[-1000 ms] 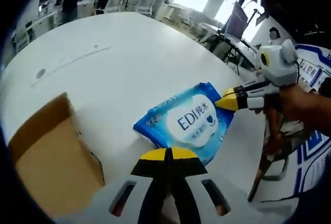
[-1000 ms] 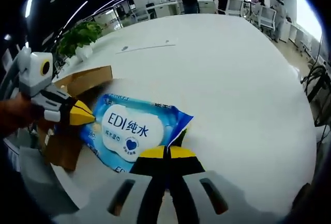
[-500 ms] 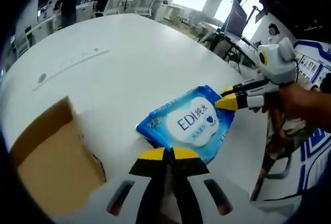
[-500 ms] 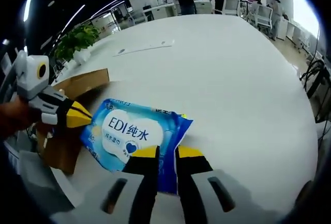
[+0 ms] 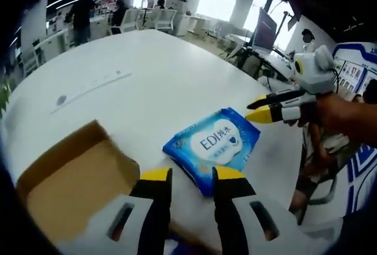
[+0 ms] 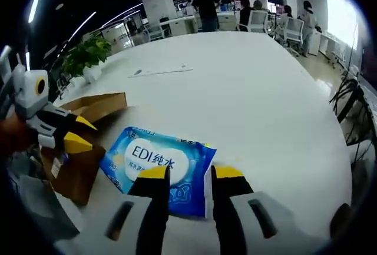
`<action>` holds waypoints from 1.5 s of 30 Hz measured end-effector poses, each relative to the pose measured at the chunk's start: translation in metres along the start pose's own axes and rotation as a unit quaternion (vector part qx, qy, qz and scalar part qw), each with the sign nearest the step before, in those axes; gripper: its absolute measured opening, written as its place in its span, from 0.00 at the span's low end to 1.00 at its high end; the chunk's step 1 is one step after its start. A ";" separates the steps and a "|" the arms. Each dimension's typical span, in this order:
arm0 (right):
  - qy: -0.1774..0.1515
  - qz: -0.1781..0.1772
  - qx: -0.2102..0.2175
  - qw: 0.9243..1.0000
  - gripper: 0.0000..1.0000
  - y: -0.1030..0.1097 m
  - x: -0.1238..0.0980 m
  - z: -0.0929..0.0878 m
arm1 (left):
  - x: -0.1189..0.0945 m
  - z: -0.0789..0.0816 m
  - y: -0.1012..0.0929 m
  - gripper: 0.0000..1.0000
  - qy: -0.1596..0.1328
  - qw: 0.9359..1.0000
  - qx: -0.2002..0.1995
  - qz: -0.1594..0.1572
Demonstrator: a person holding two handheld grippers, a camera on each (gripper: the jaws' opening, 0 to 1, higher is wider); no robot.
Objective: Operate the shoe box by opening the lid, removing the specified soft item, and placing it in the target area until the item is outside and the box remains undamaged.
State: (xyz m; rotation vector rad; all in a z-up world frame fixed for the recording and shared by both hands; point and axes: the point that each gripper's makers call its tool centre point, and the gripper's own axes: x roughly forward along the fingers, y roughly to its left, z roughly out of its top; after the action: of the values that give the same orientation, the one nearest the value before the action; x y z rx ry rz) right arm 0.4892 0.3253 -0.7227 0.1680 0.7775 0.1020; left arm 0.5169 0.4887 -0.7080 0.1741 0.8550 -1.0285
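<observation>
Wipes pack [image 5: 213, 144] flat on table [image 5: 147, 72], beside box [image 5: 76, 178], grippers parted.

White round table [image 5: 177, 72] carries 1 blue wipes pack [image 5: 212, 146] beside 1 open cardboard box [image 5: 76, 184].

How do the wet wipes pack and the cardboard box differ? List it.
1. The wet wipes pack is glossy blue with a white printed label; the cardboard box is plain brown.
2. The pack lies flat and sealed; the box stands open, its inside bare where visible.
3. The pack is smaller in footprint than the box.
Both rest on the white table, near its edge, and neither tool grips them.
</observation>
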 end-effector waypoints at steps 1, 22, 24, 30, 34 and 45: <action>-0.004 -0.001 -0.001 1.000 0.28 0.002 -0.003 0.003 | -0.004 0.000 0.000 0.27 -0.003 1.000 -0.001 0.000; -0.020 0.016 -0.022 0.999 0.26 0.079 -0.031 0.016 | -0.102 -0.028 0.049 0.26 -0.028 0.998 -0.026 0.056; -0.021 0.019 -0.026 0.999 0.25 0.086 -0.031 0.016 | -0.107 -0.036 0.056 0.26 -0.024 0.997 -0.028 0.064; -0.018 0.028 -0.032 0.999 0.25 0.106 -0.029 0.015 | -0.118 -0.054 0.067 0.26 -0.017 0.996 -0.039 0.073; -0.014 0.034 -0.034 0.999 0.24 0.114 -0.026 0.013 | -0.121 -0.062 0.071 0.26 -0.012 0.996 -0.042 0.074; -0.008 0.045 -0.045 0.998 0.24 0.134 -0.026 0.012 | -0.112 -0.087 0.086 0.26 0.014 0.995 -0.050 0.091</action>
State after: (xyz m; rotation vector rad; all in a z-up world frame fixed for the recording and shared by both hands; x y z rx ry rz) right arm 0.4755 0.4516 -0.6715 0.1185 0.7471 0.2193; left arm 0.5130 0.6541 -0.7105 0.1786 0.8969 -0.8133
